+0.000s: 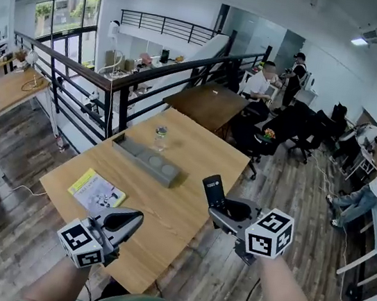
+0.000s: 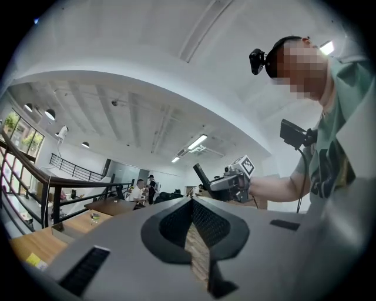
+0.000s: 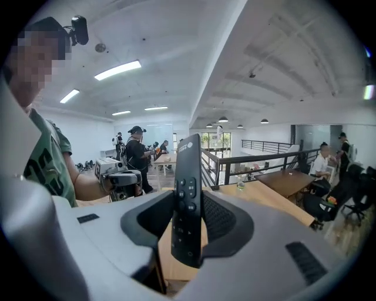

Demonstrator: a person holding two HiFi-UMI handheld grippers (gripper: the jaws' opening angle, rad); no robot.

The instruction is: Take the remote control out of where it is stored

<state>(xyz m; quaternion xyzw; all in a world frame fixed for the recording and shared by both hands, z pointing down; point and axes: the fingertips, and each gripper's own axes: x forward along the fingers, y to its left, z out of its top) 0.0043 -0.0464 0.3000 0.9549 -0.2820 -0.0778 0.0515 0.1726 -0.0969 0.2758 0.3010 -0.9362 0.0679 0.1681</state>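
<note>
Remote control (image 1: 213,190) looks to be out of storage already, so the rest is just not fumbling it.

- **Yellow booklet** (image 1: 97,191): lies flat near the left corner of the wooden table (image 1: 196,147). I'd leave it alone.
- **Left gripper** (image 1: 125,220): hangs over the near edge of the table with its jaws closed to a point and nothing in them. It's well apart from the remote, and I'd keep it out there so the two grippers don't knock together.
- **Grey tray** (image 1: 122,145): sits mid-table with a glass (image 1: 160,137) just behind it. My guess is the tray is where the remote lived, but I can't tell for sure.
- **Right gripper** (image 1: 227,208): held up in the air off the table's right edge, clamped on the remote. The remote stands upright, buttons facing the gripper's camera, with the pads on its two long edges. The top half sticks up past the jaws.

That's a skinny, smooth thing pinched on narrow sides with a lot of it overhanging, so I reckon it could pivot or slide if it gets swung around. Hold the squeeze steady, move slow, don't roll the wrist. If it's getting put down, aim for bare wood away from the glass and lay it flat before letting go.
</note>
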